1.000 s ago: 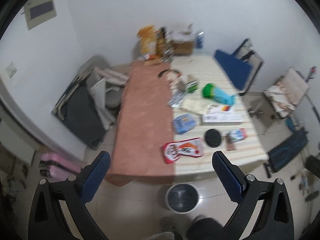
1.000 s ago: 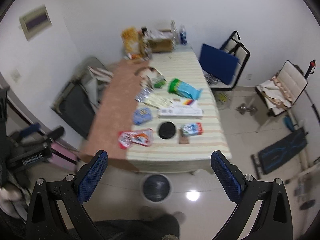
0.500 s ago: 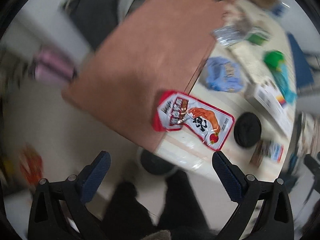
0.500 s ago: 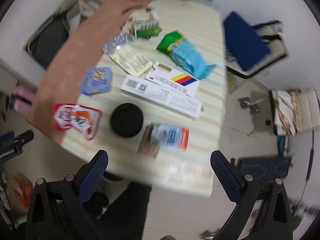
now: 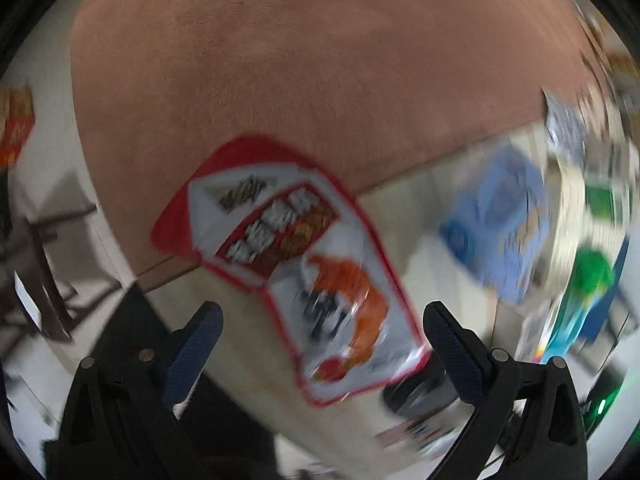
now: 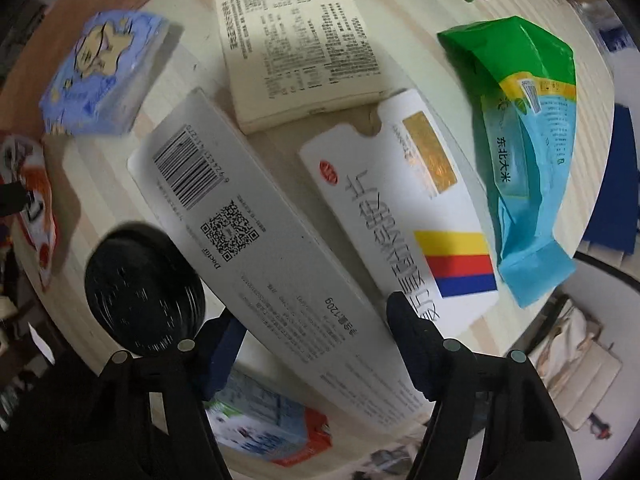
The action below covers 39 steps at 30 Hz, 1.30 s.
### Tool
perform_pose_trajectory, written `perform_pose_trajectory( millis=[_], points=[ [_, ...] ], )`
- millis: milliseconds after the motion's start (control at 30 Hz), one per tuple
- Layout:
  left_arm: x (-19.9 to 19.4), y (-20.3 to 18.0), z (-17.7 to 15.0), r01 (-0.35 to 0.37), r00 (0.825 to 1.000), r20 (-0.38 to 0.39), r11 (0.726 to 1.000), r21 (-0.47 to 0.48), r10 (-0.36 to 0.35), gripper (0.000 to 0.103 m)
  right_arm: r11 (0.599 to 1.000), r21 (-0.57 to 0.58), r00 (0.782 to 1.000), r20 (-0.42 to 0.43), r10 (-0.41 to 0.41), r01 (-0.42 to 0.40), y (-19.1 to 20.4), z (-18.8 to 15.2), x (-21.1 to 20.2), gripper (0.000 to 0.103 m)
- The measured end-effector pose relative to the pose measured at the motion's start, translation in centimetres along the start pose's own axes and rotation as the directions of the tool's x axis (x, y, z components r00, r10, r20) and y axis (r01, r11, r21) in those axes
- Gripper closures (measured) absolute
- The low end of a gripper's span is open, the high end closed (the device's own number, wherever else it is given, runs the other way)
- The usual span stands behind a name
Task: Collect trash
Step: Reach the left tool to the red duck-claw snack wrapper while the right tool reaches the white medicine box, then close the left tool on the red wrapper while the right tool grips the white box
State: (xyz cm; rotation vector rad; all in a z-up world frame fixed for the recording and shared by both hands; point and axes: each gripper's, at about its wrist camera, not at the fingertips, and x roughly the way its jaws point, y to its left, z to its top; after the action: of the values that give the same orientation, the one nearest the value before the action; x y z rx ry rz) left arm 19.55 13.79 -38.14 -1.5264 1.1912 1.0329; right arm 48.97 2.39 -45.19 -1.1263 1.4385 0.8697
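A red and white snack wrapper (image 5: 304,272) lies across the seam between the brown cloth (image 5: 320,60) and the striped tabletop. My left gripper (image 5: 320,340) is open just above it, one finger on each side of its lower end. My right gripper (image 6: 312,332) is open with its fingers either side of a long grey box (image 6: 264,248). A white box with coloured stripes (image 6: 404,216) lies beside it, touching. The snack wrapper also shows at the left edge of the right wrist view (image 6: 34,200).
A black round lid (image 6: 144,288), a blue tissue pack (image 6: 100,76), a cream printed box (image 6: 296,40), a green and blue bag (image 6: 528,152) and a small carton (image 6: 264,428) lie on the table. The table's front edge is close under both grippers.
Both grippers have dropped from high above the room to close over the table. The left one has closed in on the snack wrapper, the right one on the long grey box.
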Motion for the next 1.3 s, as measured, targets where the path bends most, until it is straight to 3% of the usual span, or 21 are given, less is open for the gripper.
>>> perform_pose_trajectory(
  millis=[33, 100, 167, 233, 300, 333, 400, 433, 533, 600, 667, 833, 867, 1000, 1267, 1300],
  points=[
    [0.1, -0.2, 0.4, -0.002, 1.0, 0.011, 1.0, -0.019, 0.002, 0.006, 0.998, 0.052, 1.0, 0.01, 0.029, -0.03, -0.6, 0.1, -0.1, 0.035],
    [0.0, -0.5, 1.0, -0.023, 0.999, 0.025, 0.999, -0.031, 0.023, 0.023, 0.978, 0.181, 0.995, 0.009, 0.1, -0.1, -2.0, 0.1, 0.0, 0.037],
    [-0.1, -0.9, 1.3, -0.066, 0.998, 0.022, 0.998, -0.01, 0.067, 0.023, 0.952, 0.268, 0.989, 0.019, 0.149, -0.149, -3.1, 0.1, 0.1, 0.038],
    [-1.0, -2.4, 1.3, -0.112, 0.992, 0.076, 0.989, 0.096, 0.105, 0.031, 0.93, 0.312, 0.98, 0.026, 0.197, -0.195, -3.6, -0.2, 0.3, 0.038],
    [-1.9, -4.8, 1.1, -0.183, 0.977, 0.152, 0.953, 0.241, 0.149, 0.036, 0.923, 0.315, 0.973, 0.01, 0.231, -0.222, -3.8, -0.4, 0.6, 0.038],
    [-2.1, -6.1, 0.9, -0.228, 0.967, 0.185, 0.917, 0.327, 0.174, 0.036, 0.924, 0.308, 0.972, 0.004, 0.235, -0.224, -4.4, -0.4, 0.4, 0.037],
    [-1.7, -7.4, 0.7, -0.299, 0.95, 0.21, 0.861, 0.412, 0.23, 0.031, 0.939, 0.279, 0.978, -0.007, 0.21, -0.2, -4.5, -0.3, 0.6, 0.034],
    [-1.8, -7.6, 0.6, -0.32, 0.944, 0.223, 0.847, 0.425, 0.244, 0.029, 0.953, 0.252, 0.983, -0.016, 0.181, -0.171, -4.2, 0.0, 0.8, 0.033],
    [-2.2, -7.0, 0.6, -0.306, 0.948, 0.218, 0.857, 0.416, 0.232, 0.029, 0.966, 0.222, 0.99, -0.028, 0.141, -0.131, -2.7, 0.5, 1.9, 0.032],
    [-1.9, -5.3, 0.8, -0.284, 0.955, 0.195, 0.872, 0.399, 0.222, 0.031, 0.974, 0.209, 0.996, -0.001, 0.091, -0.089, -1.9, 0.7, 1.7, 0.038],
    [-1.7, -3.7, 0.7, -0.257, 0.962, 0.192, 0.878, 0.404, 0.194, 0.036, 0.971, 0.217, 0.995, 0.024, 0.098, -0.101, -1.3, 0.6, 1.4, 0.044],
    [-2.7, -3.3, -1.8, -0.274, 0.954, 0.233, 0.859, 0.432, 0.188, 0.041, 0.959, 0.253, 0.99, 0.079, 0.116, -0.132, -1.8, -0.6, -0.5, 0.045],
    [-3.2, -3.9, -2.1, -0.273, 0.954, 0.238, 0.855, 0.44, 0.182, 0.051, 0.955, 0.259, 0.988, 0.089, 0.124, -0.143, -1.8, -0.7, -0.8, 0.045],
    [-4.0, -4.8, -3.2, -0.241, 0.962, 0.232, 0.853, 0.463, 0.146, 0.055, 0.943, 0.278, 0.98, 0.132, 0.15, -0.182, -2.2, -1.7, -4.5, 0.046],
    [-5.0, -3.6, -4.3, -0.26, 0.958, 0.236, 0.832, 0.49, 0.16, 0.054, 0.92, 0.312, 0.962, 0.208, 0.177, -0.237, -2.0, -2.9, -9.4, 0.051],
    [-5.0, -3.2, -2.7, -0.25, 0.962, 0.221, 0.835, 0.49, 0.159, 0.054, 0.921, 0.31, 0.963, 0.206, 0.175, -0.234, -1.6, -2.9, -10.0, 0.051]
  ],
)
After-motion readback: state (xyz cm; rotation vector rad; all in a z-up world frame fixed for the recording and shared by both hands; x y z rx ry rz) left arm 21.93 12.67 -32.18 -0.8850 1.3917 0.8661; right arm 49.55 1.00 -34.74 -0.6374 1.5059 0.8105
